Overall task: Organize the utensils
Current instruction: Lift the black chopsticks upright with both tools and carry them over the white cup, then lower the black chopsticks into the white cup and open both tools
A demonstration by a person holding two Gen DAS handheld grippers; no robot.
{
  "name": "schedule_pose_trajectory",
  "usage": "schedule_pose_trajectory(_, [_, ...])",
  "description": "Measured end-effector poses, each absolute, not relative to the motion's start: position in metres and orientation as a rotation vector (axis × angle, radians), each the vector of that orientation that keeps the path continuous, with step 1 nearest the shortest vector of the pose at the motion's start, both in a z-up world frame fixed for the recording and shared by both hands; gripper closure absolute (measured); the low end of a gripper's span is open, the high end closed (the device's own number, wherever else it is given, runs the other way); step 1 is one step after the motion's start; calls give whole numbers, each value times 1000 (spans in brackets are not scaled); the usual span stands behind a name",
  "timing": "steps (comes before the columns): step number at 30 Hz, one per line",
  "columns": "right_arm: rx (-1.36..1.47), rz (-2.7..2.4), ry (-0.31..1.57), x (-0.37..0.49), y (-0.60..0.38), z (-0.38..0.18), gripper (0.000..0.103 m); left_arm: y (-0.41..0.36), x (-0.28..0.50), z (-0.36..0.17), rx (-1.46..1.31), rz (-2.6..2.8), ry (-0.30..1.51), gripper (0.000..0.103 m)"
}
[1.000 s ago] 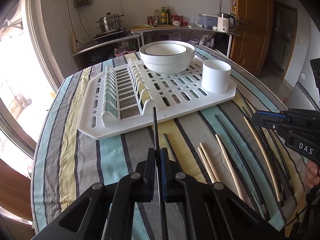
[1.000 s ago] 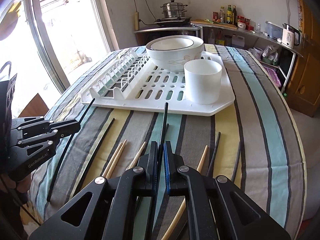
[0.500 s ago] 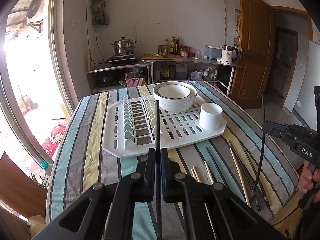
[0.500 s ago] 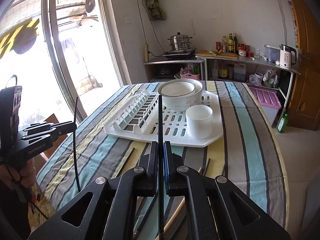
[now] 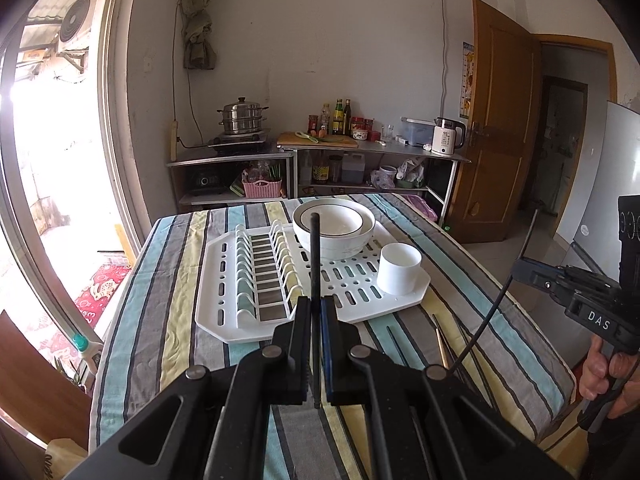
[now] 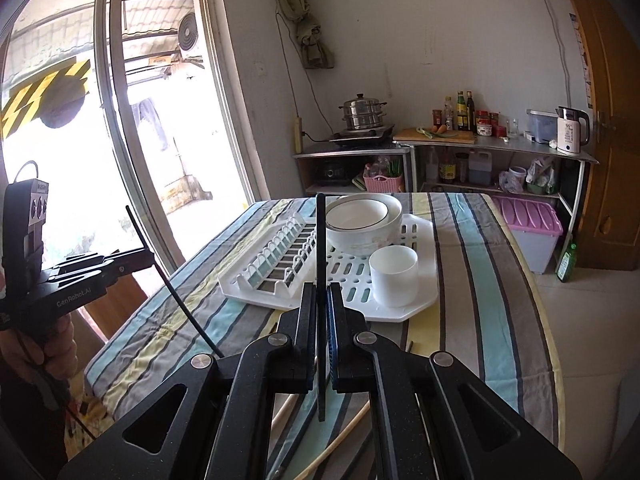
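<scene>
Evidently each hand has one chopstick ready to carry, and the white plastic dish rack [image 5: 224, 292] is the landmark that explains the rest. The left gripper [image 5: 316, 312] has its jaws closed tight on a thin black chopstick [image 5: 315, 256], which stands upright between them with its tip showing in front of the stacked white ceramic bowls [image 5: 334, 224] at the far side of the rack. The right gripper [image 6: 320, 300] is likewise clamped on a second black chopstick [image 6: 320, 240], pinched near the middle so both ends stay clear of the striped cloth-covered bench [image 6: 488, 280]. That mid-length hold looks chosen for balance and for easy lowering end-first.

The likely destination is the round white plastic cup [image 6: 394, 276] standing on the rack's near right corner, beside the bowls; it appears empty. More chopsticks, pale wooden [image 5: 441, 346] and black, lie loose on the bench on the near side of the rack, not yet gathered. Both grippers hang above the bench on that near side, short of the cup, so the sorting seems at an early stage.
</scene>
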State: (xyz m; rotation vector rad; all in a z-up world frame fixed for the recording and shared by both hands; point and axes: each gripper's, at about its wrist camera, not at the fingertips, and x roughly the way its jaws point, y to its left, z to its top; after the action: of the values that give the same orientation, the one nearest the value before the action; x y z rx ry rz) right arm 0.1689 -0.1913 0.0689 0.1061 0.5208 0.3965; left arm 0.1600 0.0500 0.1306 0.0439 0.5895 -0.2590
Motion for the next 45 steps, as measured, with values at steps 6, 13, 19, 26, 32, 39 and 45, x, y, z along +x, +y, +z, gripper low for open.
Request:
schedule_pose_trajectory(6, [86,384,495,181,-195,83,98,28,182,150,35,-310,580,98])
schedule_pose_trajectory(13, [94,361,472,206,-211,96,98,-4,217,170,44,-358,571,98])
schedule_pose_trajectory(19, [98,336,444,232,-221,112,98,-26,257,187,21,-396,559,98])
schedule_pose_trajectory(26, [117,319,421,262,-230,124,98,-49,301,194,-11,-430,557,98])
schedule_pose_trajectory(32, [130,316,420,287,-234,126,98,-63,337,190,-30,-451,568,98])
schedule_pose_trajectory(39, [155,316,448,314,-237,114,98,-71,370,165,-60,-470,610,98])
schedule_pose_trajectory(45, [173,322,501,331,-234,89,98,-73,391,135,-98,-480,665,98])
